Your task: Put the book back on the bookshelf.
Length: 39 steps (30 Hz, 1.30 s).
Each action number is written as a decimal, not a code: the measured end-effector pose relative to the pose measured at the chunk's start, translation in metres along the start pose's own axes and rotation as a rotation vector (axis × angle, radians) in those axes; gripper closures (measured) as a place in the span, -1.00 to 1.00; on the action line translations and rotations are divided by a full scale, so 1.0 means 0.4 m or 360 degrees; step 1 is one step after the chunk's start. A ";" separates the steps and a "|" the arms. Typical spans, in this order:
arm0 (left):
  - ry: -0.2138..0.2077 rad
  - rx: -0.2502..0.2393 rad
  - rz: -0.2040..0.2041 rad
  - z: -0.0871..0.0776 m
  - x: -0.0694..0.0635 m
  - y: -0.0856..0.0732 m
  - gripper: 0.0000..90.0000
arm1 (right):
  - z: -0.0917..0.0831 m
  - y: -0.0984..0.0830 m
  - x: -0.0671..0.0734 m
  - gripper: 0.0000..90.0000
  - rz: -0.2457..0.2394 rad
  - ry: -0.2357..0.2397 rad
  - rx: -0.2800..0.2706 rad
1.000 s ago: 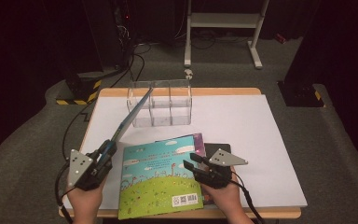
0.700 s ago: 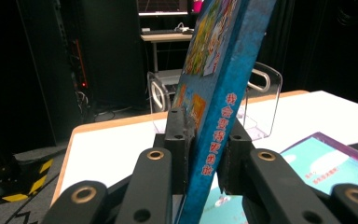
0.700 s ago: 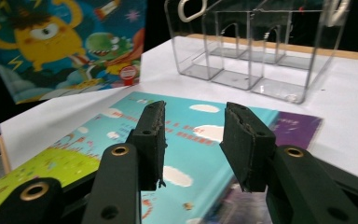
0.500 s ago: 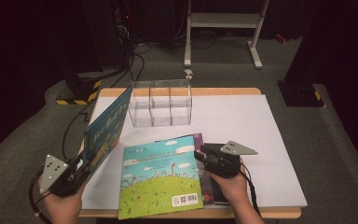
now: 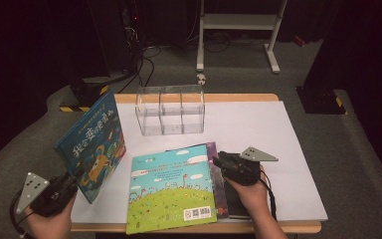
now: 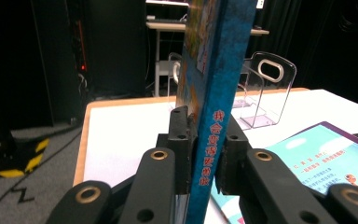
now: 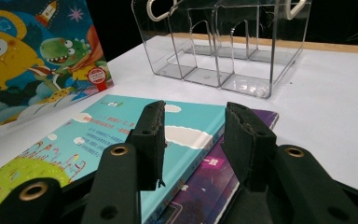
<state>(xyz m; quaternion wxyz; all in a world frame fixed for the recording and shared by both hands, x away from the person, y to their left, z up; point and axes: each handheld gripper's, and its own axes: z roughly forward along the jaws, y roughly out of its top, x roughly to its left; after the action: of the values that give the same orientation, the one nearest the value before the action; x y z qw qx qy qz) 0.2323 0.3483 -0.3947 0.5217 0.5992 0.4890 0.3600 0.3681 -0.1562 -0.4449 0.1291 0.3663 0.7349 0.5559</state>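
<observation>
Left gripper [image 6: 200, 140] with jaws just closing, pinching the blue monster book [image 5: 93, 144] upright by its spine, right gripper [image 7: 193, 135] with jaws spread above the turquoise book [image 5: 171, 186] lying on the table [image 5: 288, 149]

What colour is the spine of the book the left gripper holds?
Blue, with red characters on the spine; clearest in the left gripper view.

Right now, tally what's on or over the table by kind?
Books: 4 – blue monster book upright in the left gripper, green-and-turquoise book, purple book beneath it, dark book at the bottom.
Clear divided organizer: 1
Total: 5
</observation>
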 end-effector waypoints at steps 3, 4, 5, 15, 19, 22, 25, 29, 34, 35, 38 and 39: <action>-0.0013 0.0037 -0.0048 -0.001 0.015 -0.003 0.74 | -0.001 -0.004 -0.004 0.29 0.0005 -0.0004 0.0006; -0.0015 0.0049 -0.0066 -0.001 0.019 -0.005 0.73 | -0.001 -0.005 -0.004 0.29 0.0006 -0.0003 0.0009; -0.0017 0.0062 -0.0073 0.000 0.021 -0.008 0.72 | 0.000 -0.005 -0.004 0.29 0.0007 -0.0003 0.0009; 0.0012 0.0046 -0.0100 0.011 0.028 -0.009 0.67 | 0.004 -0.009 0.001 0.28 0.0001 0.0003 0.0021; 0.0029 0.0026 -0.0084 0.018 0.023 -0.001 0.61 | -0.003 -0.014 0.005 0.27 -0.0004 -0.0001 0.0018; 0.0051 0.0023 -0.0057 0.031 0.018 0.012 0.60 | -0.020 -0.025 0.003 0.27 0.0006 -0.0024 0.0024; 0.0069 0.0029 -0.0038 0.044 0.012 0.023 0.49 | -0.036 -0.036 -0.003 0.27 0.0025 -0.0047 0.0023; 0.0091 0.0039 -0.0014 0.052 0.017 0.033 0.54 | -0.057 -0.048 -0.008 0.27 0.0045 -0.0078 0.0022; 0.0059 0.0033 0.0006 0.059 0.024 0.037 0.73 | -0.074 -0.059 -0.011 0.26 0.0070 -0.0096 0.0020; 0.0063 0.0033 0.0012 0.060 0.022 0.038 0.75 | -0.076 -0.061 -0.011 0.26 0.0072 -0.0097 0.0024; 0.0066 0.0025 0.0012 0.062 0.019 0.039 0.81 | -0.078 -0.064 -0.013 0.26 0.0072 -0.0095 0.0026; 0.0056 0.0012 0.0032 0.066 0.012 0.039 0.82 | -0.079 -0.063 -0.014 0.26 0.0070 -0.0098 0.0031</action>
<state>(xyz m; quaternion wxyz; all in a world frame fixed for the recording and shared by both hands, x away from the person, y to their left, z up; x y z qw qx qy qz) 0.2616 0.3462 -0.3849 0.5072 0.5997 0.4934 0.3738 0.3431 -0.1858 -0.4581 0.1359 0.4005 0.7277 0.5400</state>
